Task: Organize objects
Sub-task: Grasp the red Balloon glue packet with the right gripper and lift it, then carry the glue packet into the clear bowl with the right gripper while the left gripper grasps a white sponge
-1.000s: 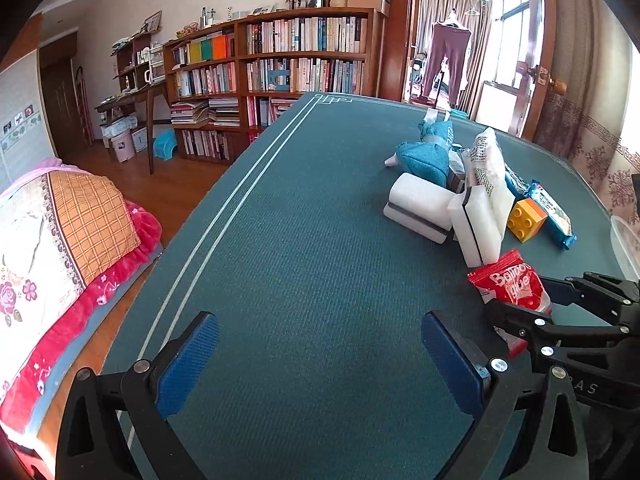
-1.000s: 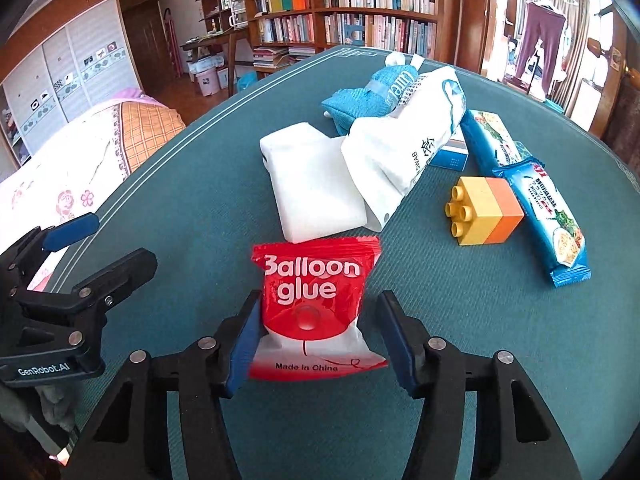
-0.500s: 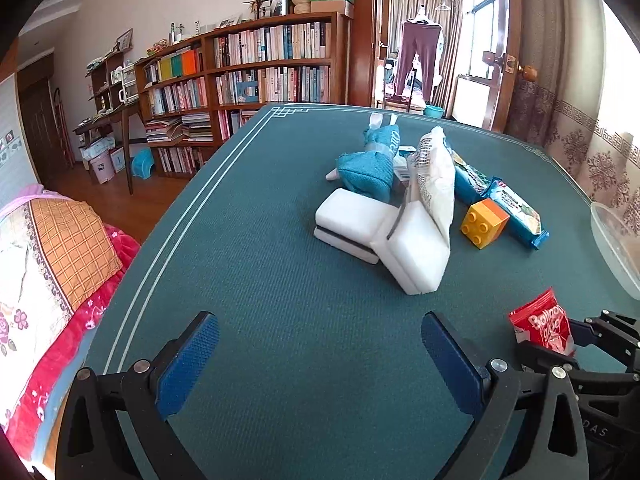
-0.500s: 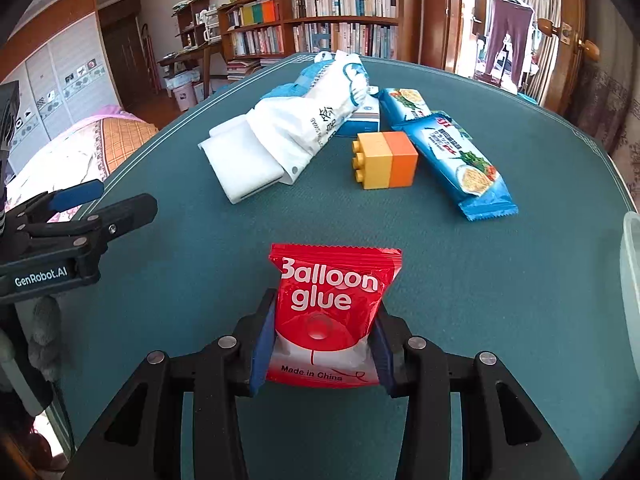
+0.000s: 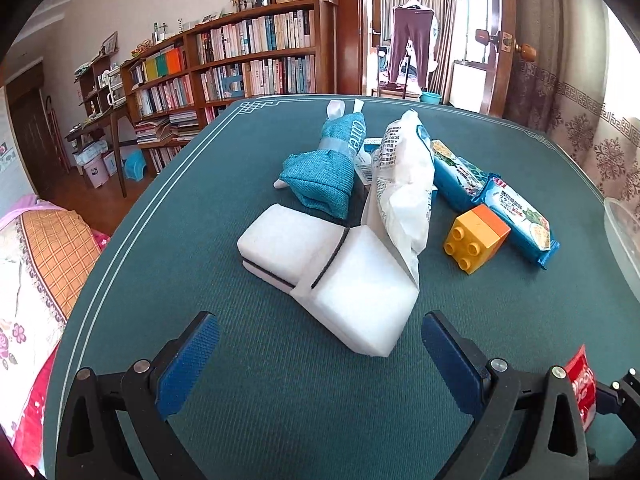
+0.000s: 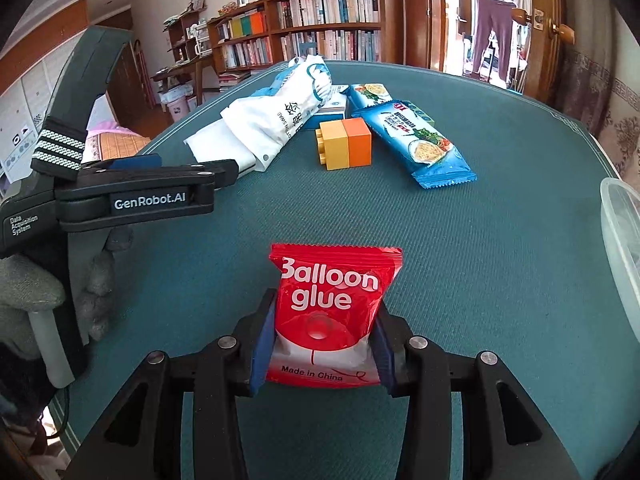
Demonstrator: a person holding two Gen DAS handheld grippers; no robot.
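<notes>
Right gripper [image 6: 322,350] pinches the red balloon glue packet [image 6: 334,312] at lower centre of its view, lifted off the green table [image 6: 500,240], while the left gripper [image 5: 316,354] hangs spread and empty. By my reading sorting has barely begun: the clear container [image 6: 622,236] at right edge looks unfilled, and white sponges [image 5: 320,256], white bag [image 5: 404,184], blue snack packs [image 5: 516,216], teal cloth [image 5: 324,176] and orange-yellow block [image 5: 476,238] remain clustered mid-frame.

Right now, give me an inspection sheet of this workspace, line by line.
Surface: green felt table.
Job's things: Balloon glue packet; white sponges; yellow-orange block; blue snack packs; clear tub at right edge.
Clutter: white bag, teal cloth piled together.
Grippers: right gripper clamps the packet; left gripper open, empty.
Cables: nothing seen.
Surroundings: bookshelves, bed.
</notes>
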